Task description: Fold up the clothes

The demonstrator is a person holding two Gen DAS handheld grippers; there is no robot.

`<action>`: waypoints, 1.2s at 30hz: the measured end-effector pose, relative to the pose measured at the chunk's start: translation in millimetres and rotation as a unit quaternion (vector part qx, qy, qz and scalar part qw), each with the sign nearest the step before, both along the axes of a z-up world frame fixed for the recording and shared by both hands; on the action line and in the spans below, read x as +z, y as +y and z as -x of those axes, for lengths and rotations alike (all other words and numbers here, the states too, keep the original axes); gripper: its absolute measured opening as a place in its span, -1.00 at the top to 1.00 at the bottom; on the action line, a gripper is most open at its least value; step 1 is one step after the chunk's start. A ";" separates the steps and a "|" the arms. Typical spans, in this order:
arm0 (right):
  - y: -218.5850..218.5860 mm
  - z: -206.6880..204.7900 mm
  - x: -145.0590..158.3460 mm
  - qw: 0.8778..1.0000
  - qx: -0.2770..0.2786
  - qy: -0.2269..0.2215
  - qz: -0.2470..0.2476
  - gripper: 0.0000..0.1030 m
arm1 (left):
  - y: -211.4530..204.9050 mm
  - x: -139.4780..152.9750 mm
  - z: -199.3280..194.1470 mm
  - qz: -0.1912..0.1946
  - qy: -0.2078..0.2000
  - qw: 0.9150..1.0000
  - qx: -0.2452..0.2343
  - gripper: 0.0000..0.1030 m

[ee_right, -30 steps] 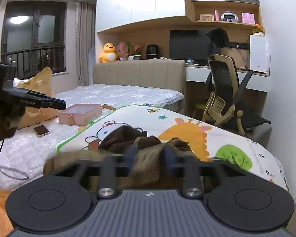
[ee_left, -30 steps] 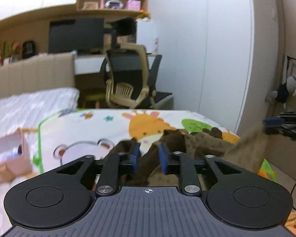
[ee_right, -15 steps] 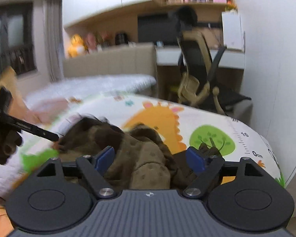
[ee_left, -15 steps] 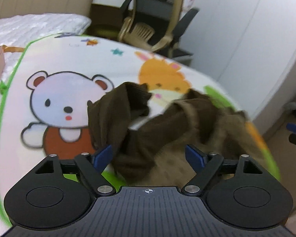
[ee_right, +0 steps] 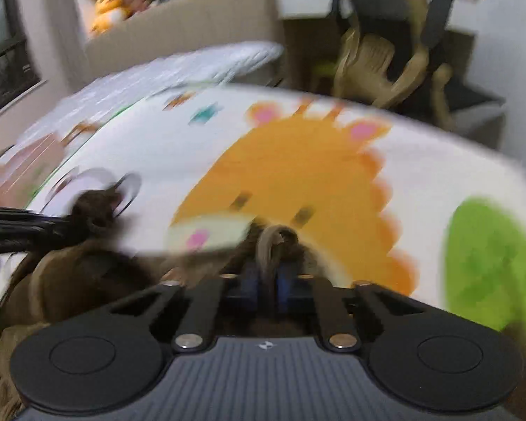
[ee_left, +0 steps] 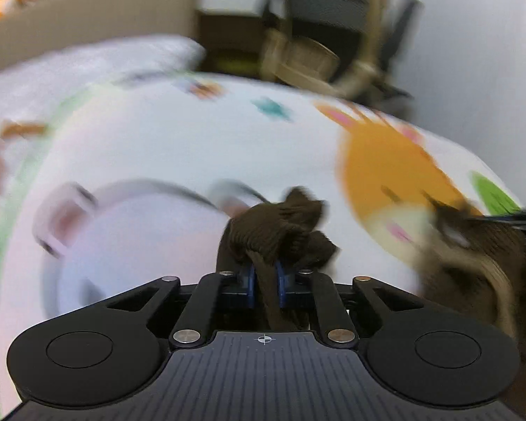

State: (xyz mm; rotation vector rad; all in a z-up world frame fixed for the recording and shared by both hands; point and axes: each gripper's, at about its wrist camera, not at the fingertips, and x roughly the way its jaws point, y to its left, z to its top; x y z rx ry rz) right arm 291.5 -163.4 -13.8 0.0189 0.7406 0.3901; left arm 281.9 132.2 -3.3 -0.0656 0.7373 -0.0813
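- Your left gripper (ee_left: 263,282) and right gripper (ee_right: 270,279) each pinch the ribbed dark-brown knit garment (ee_left: 280,231) tight.
- Beneath you lies a smooth cartoon-printed white mat (ee_left: 150,147); a tan office chair (ee_right: 378,56) stands beyond it.

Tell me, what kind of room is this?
Most likely a bedroom with a study corner: a bed under a cartoon animal sheet, its padded headboard, a desk chair beyond, and plush toys on the ledge behind.
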 end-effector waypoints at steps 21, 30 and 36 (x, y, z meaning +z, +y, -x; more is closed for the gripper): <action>-144.3 102.5 3.7 0.989 -0.146 -0.011 -0.019 -0.39 | 76.7 -12.1 85.8 0.263 0.071 0.959 0.085 -0.58; -101.8 71.2 -21.9 0.990 -0.143 -0.004 -0.002 0.70 | 9.8 -14.7 32.5 0.076 0.000 0.992 0.097 0.86; -141.1 27.9 31.5 0.966 -0.232 -0.109 0.041 0.74 | 28.5 34.9 -5.8 -0.052 -0.112 0.986 0.115 0.99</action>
